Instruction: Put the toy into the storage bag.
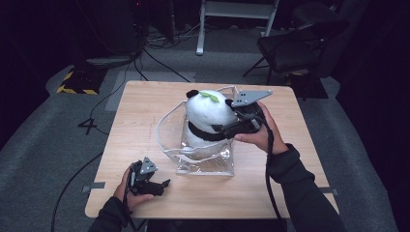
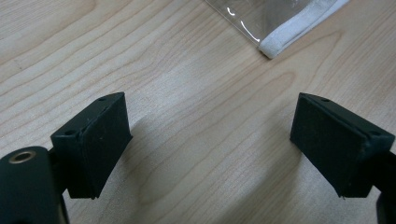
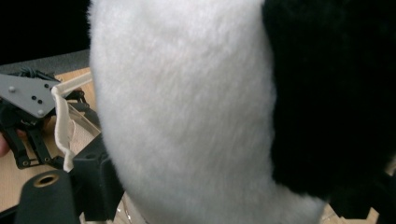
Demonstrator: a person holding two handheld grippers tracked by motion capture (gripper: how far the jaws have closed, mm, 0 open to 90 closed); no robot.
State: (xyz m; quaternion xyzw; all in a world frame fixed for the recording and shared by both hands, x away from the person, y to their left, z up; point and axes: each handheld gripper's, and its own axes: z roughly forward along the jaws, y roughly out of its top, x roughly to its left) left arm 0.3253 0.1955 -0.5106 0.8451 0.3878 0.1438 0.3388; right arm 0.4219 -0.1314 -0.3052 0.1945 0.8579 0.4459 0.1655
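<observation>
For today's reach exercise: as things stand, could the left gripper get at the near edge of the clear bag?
Probably yes. The left gripper rests on the table with its jaws open and bare wood between them and the bag, whose white-trimmed edge lies just ahead. Nothing stands in the way.

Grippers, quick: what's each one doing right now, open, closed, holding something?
Left gripper: open, nothing between its fingers.
Right gripper: around the plush panda; grip cannot be told.

Dark sleeves, black tongs (image 1: pixel 162 185) with grey three-cornered plates, square black pads (image 2: pixel 105 140), trailing black cables.
</observation>
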